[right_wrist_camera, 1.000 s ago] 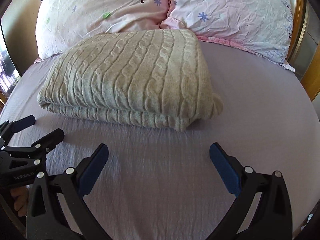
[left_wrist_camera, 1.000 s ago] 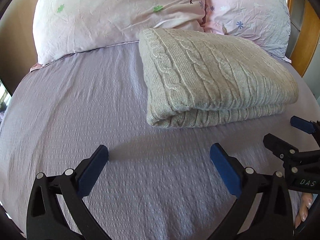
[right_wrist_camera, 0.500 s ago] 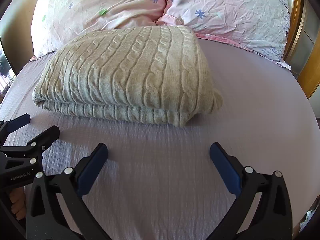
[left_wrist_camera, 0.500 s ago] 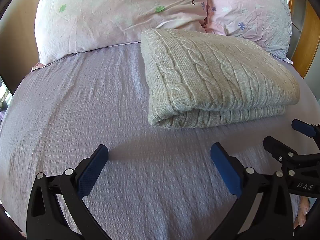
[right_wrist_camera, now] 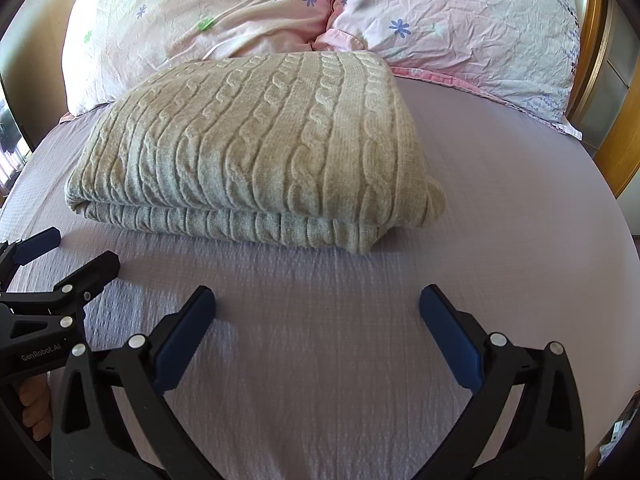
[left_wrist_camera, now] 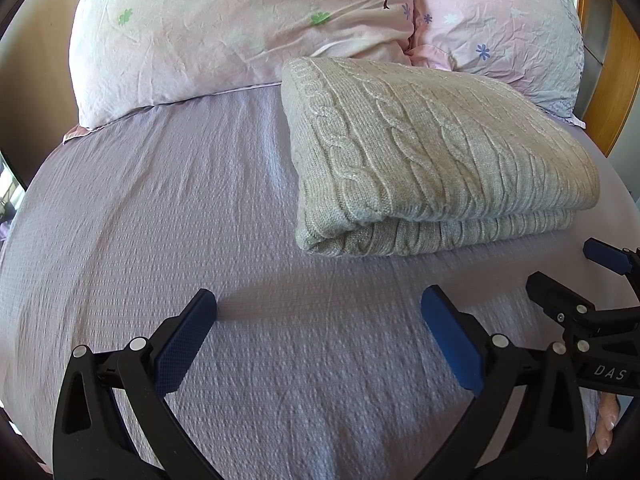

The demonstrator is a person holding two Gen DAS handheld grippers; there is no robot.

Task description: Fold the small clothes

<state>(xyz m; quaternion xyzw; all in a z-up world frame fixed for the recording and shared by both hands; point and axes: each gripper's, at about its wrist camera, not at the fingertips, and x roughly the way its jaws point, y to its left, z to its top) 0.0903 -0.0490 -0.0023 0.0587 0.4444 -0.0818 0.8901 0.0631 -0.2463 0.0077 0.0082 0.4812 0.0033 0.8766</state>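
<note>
The folded beige cable-knit sweater (left_wrist_camera: pixel 432 160) lies on the lavender textured bedsheet (left_wrist_camera: pixel 160 220), well ahead of both claws and touching neither. In the left wrist view it fills the upper right of the frame, beyond and to the right of the left gripper (left_wrist_camera: pixel 318 320), whose blue-padded fingers stand wide apart over bare sheet with nothing between them. In the right wrist view the same sweater (right_wrist_camera: pixel 256 152) sits in the upper centre and left, ahead of the right gripper (right_wrist_camera: pixel 316 316), which is likewise spread wide and holds nothing.

The sweater is a flat rectangular bundle of at least two layers, its stacked edges facing the grippers. Its long axis runs across the bed, left to right in the right wrist view, while the cable ribs run from the near edge toward the pillows. Its far edge appears to touch the pink floral pillows (right_wrist_camera: pixel 208 16), though the contact line is hidden behind the knit.

Each gripper shows at the other camera's edge: the right gripper (left_wrist_camera: pixel 576 276) at lower right, the left gripper (right_wrist_camera: pixel 56 252) at lower left, both parted. A wooden headboard (right_wrist_camera: pixel 616 144) shows at the right edge.
</note>
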